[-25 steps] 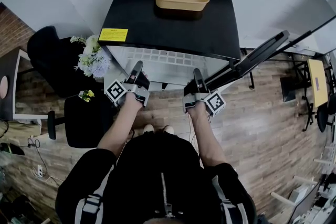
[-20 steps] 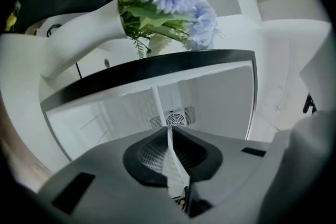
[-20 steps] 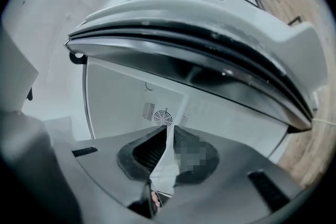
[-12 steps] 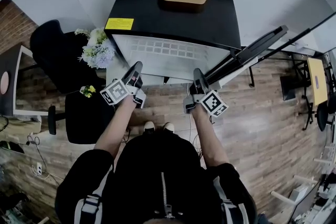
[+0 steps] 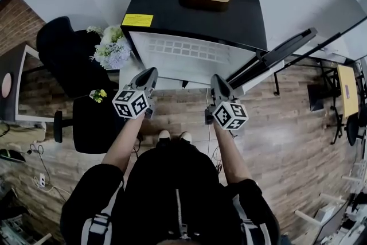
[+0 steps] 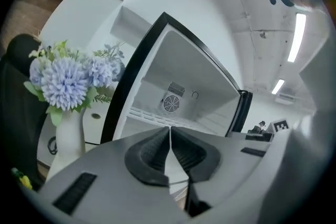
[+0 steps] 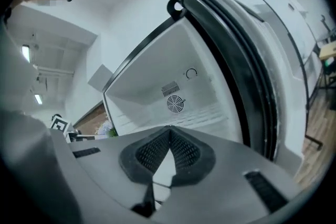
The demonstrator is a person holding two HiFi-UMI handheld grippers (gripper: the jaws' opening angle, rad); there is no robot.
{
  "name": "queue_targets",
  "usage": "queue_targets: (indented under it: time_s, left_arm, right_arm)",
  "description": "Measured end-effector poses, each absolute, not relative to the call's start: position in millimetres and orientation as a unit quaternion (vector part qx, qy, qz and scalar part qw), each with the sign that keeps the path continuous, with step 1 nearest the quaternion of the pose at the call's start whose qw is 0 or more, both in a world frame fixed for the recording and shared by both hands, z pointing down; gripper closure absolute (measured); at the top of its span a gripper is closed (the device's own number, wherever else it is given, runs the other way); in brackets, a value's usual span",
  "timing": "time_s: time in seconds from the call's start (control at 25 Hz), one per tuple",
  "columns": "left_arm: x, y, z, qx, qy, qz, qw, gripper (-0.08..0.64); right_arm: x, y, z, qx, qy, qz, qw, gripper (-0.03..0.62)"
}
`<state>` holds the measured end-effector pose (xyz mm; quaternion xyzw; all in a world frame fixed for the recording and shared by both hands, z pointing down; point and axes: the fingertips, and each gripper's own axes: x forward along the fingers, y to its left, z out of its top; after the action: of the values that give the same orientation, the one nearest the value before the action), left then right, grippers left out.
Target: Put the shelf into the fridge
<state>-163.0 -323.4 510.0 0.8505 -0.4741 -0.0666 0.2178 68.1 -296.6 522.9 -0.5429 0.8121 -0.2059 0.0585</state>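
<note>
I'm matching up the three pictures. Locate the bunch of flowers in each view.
Head view: flowers upper left, beside the fridge's left side.
Left gripper view: flowers large, at the left edge.
Right gripper view: flowers tiny, lower left.
Shared landmark: the open fridge.

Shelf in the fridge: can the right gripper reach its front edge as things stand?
Probably yes. The door stands swung wide open at the right, and nothing shows between the right gripper and the shelf. Its fingers are shut, so they would need to open first.
</note>
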Motion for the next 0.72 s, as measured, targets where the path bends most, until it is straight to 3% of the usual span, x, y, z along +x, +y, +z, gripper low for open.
queue_targets:
  time_s: [0.28, 0.72]
  left_arm:
    - [-167, -307, 502, 0.857, -0.499, 0.001, 0.129, 0.529]
    - [-172, -290, 500, 0.854, -0.513, 0.010, 0.087, 0.529]
  right_arm:
    - [70, -281, 518, -0.584, 0.800, -0.136, 0.008, 0.598]
    - [66, -256, 531, -0.593, 0.795, -0.125, -0.016, 0.595]
